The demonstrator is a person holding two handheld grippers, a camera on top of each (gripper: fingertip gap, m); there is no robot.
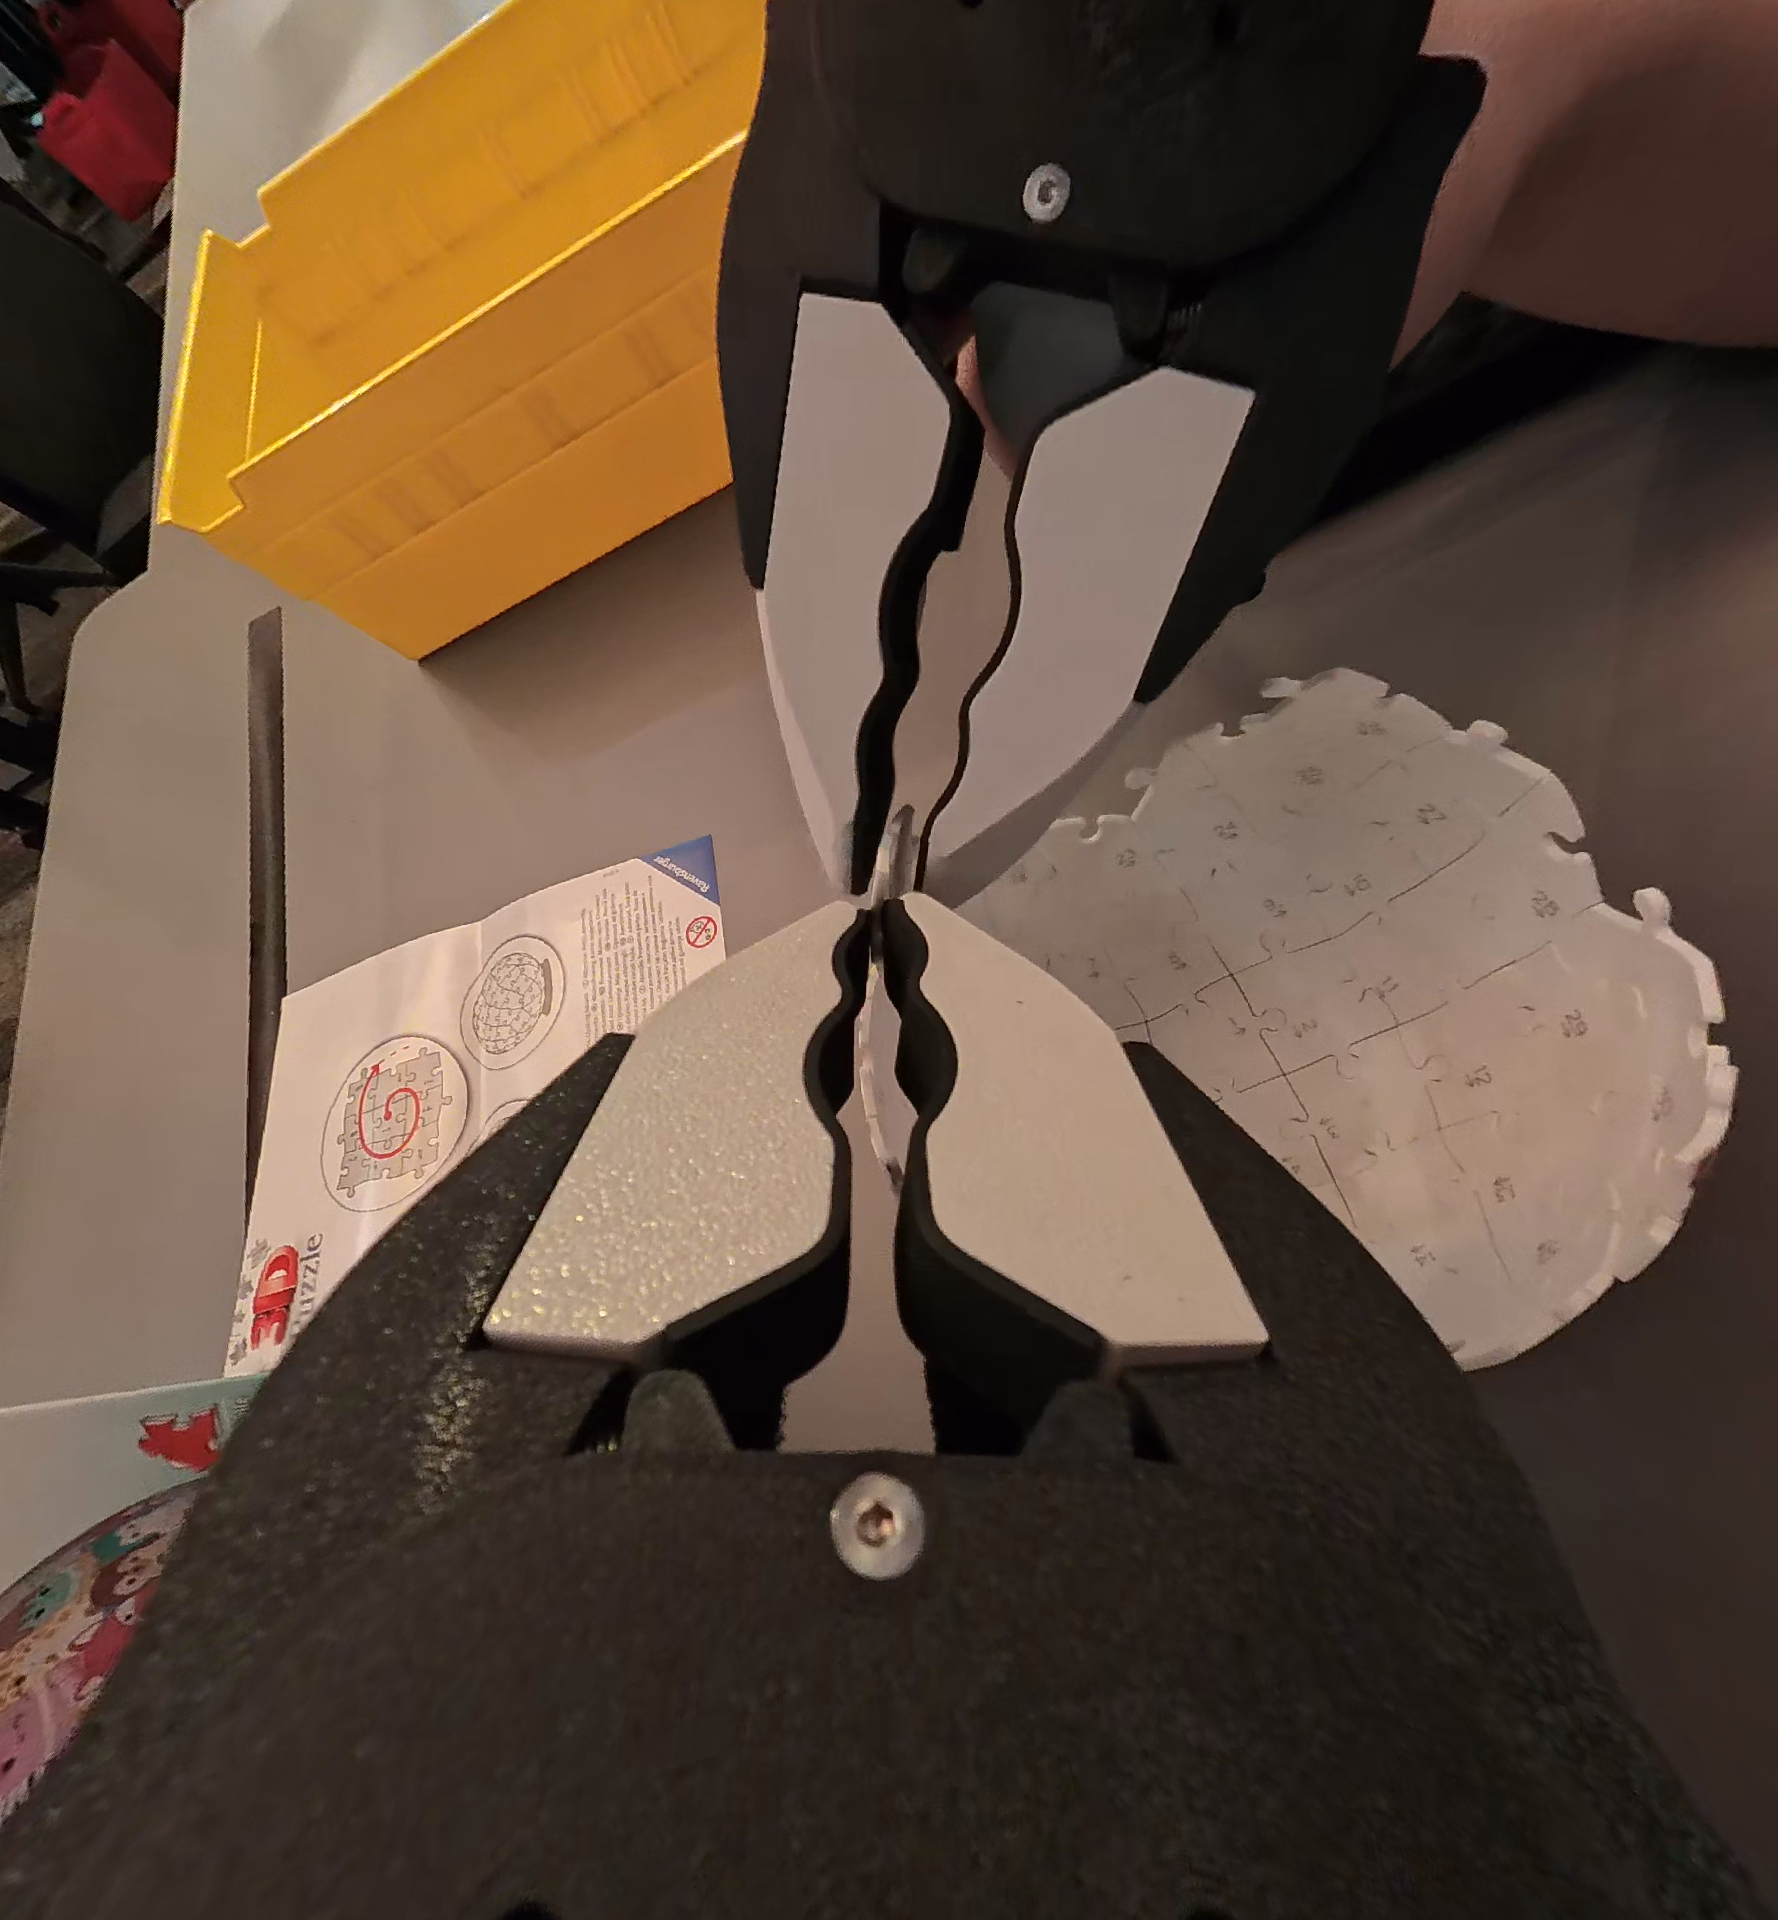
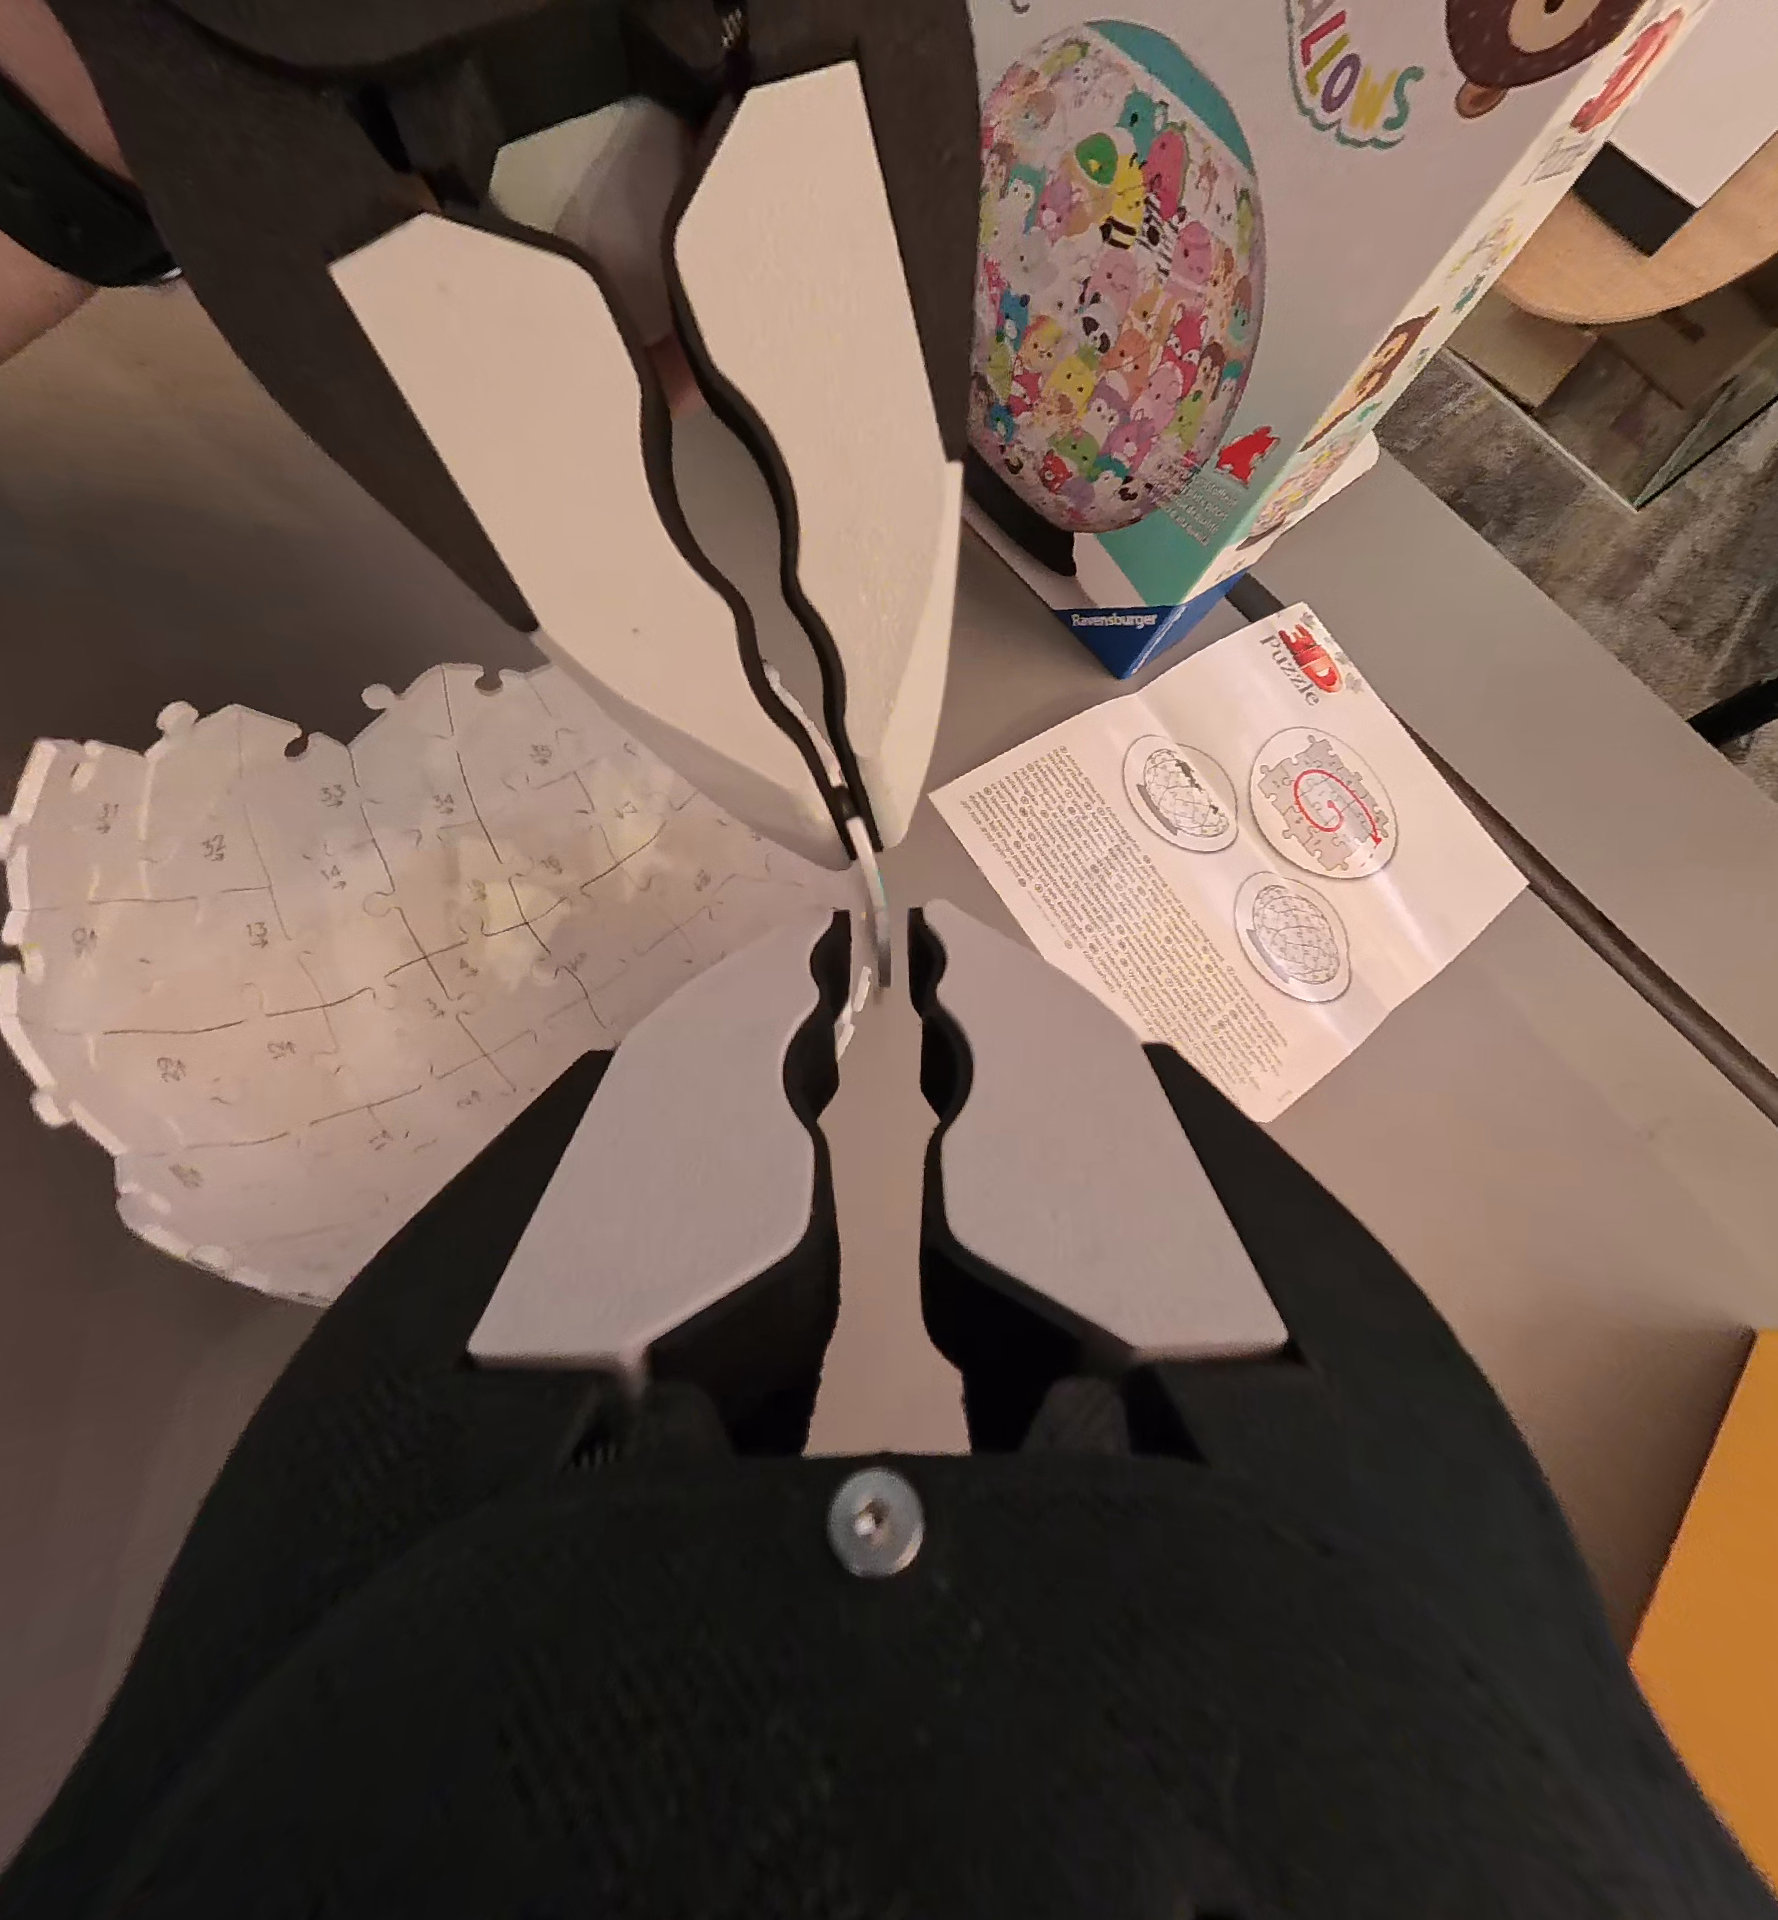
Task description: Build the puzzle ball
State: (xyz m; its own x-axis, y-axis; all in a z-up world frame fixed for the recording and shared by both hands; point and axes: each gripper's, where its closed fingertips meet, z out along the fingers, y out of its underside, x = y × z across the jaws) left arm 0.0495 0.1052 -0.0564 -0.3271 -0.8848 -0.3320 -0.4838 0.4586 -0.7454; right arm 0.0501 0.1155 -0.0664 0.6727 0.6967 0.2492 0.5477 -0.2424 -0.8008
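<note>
puzzle shell [image 1: 1384, 997], a curved sheet of joined white pieces with its numbered backs up, lies on the grey table [image 1: 511, 769]. in our left view it sits just right of the fingers; in our right view it sits to their left [image 2: 272, 966]. a loose piece [image 1: 890, 857] stands on edge where the two tools meet tip to tip, beside the shell's rim. our left gripper [image 1: 872, 920] has its fingers closed onto the near edge of that piece. our right gripper [image 2: 880, 920] faces it from the far side; in the left view its tips pinch the piece, while in its own view a narrow gap shows beside the piece [image 2: 874, 914], so we cannot tell whether it truly grips. left of our left fingers lie the leaflet [image 1: 469, 1049] and, beyond it, a yellow bin [image 1: 469, 343]. beyond and right of our right fingers stands the box [image 2: 1228, 312], with the leaflet [image 2: 1228, 862] in front of it.
</note>
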